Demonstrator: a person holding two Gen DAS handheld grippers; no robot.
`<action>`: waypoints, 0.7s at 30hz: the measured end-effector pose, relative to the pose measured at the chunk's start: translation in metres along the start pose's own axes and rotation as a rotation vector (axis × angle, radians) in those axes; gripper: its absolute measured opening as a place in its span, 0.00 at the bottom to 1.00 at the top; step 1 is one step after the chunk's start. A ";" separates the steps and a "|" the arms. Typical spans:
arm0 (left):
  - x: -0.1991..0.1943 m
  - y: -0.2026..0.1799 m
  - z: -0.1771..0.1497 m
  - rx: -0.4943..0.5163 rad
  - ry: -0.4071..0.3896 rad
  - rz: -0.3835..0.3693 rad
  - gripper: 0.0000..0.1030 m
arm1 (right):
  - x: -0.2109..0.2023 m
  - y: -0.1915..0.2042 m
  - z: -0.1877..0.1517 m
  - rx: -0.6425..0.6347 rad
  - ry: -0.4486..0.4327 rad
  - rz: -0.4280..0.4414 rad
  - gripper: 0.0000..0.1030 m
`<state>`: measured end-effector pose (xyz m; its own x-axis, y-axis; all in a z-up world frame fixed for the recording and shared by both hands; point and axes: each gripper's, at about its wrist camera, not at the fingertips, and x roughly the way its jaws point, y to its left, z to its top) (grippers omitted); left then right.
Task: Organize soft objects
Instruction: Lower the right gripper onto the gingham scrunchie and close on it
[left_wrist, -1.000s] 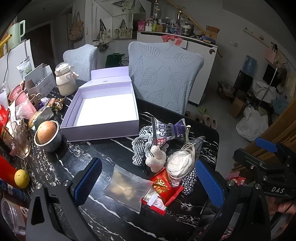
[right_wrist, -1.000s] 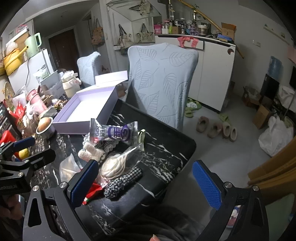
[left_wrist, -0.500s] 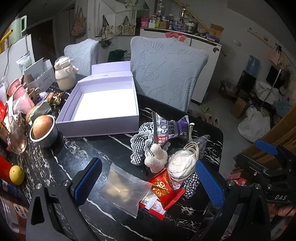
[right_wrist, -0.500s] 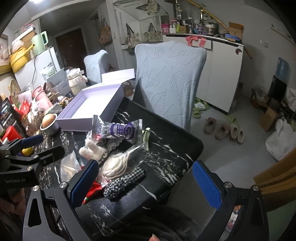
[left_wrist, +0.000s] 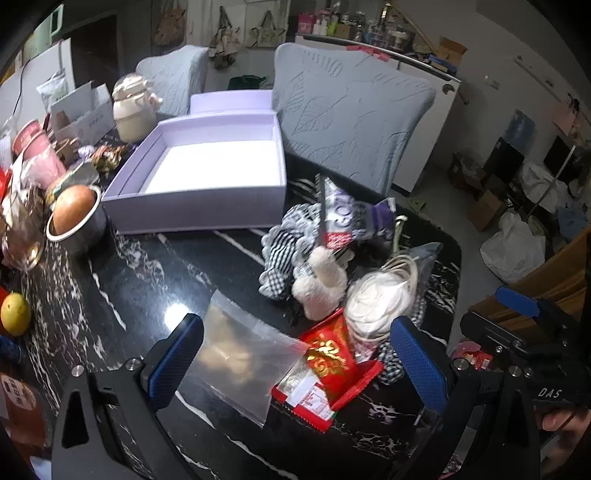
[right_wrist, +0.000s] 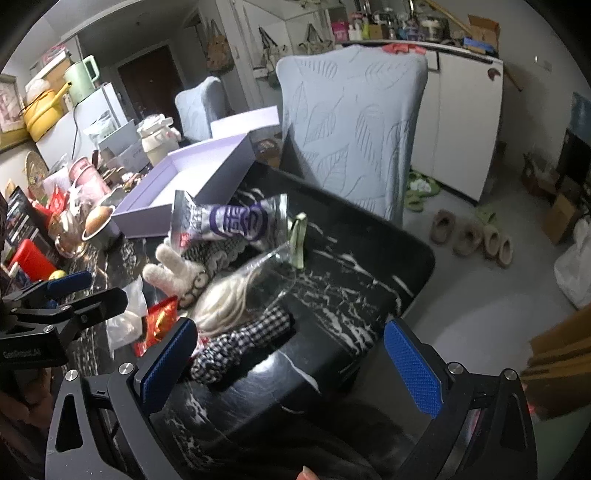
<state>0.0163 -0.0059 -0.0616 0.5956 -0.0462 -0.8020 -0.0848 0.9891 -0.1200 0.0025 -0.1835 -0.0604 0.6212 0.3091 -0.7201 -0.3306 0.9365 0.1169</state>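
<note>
A heap of soft things lies on the black marble table (left_wrist: 155, 280): a white plush toy (left_wrist: 323, 291), checked cloth (left_wrist: 280, 254), a purple snack packet (left_wrist: 351, 218), a bagged white bundle (left_wrist: 376, 306), a red packet (left_wrist: 332, 358) and a clear bag (left_wrist: 240, 358). An open lilac box (left_wrist: 207, 166) stands behind the heap. My left gripper (left_wrist: 295, 365) hangs open just above the clear bag and red packet. My right gripper (right_wrist: 291, 365) is open over the table's near corner, its left finger beside a checked cloth roll (right_wrist: 240, 347). The plush toy (right_wrist: 170, 273) and snack packet (right_wrist: 232, 221) lie beyond it.
A metal bowl with a round brown thing (left_wrist: 75, 214), a lemon (left_wrist: 14, 314), pink cups (left_wrist: 37, 155) and a cream jug (left_wrist: 133, 107) crowd the table's left side. A leaf-patterned chair (left_wrist: 351, 118) stands behind the table. Slippers (right_wrist: 472, 236) lie on the floor.
Both grippers have moved forward toward the heap; it looks larger and nearer in both views. Nothing on the table has moved, and both grippers stay open.
</note>
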 end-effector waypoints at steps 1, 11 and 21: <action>0.002 0.002 -0.001 -0.009 0.004 0.007 1.00 | 0.002 -0.001 0.000 0.000 0.006 0.006 1.00; 0.034 0.038 -0.010 -0.185 0.083 0.085 1.00 | 0.025 -0.002 -0.002 -0.035 0.042 0.030 1.00; 0.053 0.060 -0.017 -0.300 0.132 0.073 0.92 | 0.044 0.019 -0.003 -0.080 0.088 0.085 1.00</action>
<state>0.0293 0.0490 -0.1207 0.4721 -0.0137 -0.8815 -0.3668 0.9062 -0.2105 0.0217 -0.1520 -0.0921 0.5247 0.3681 -0.7675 -0.4377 0.8900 0.1277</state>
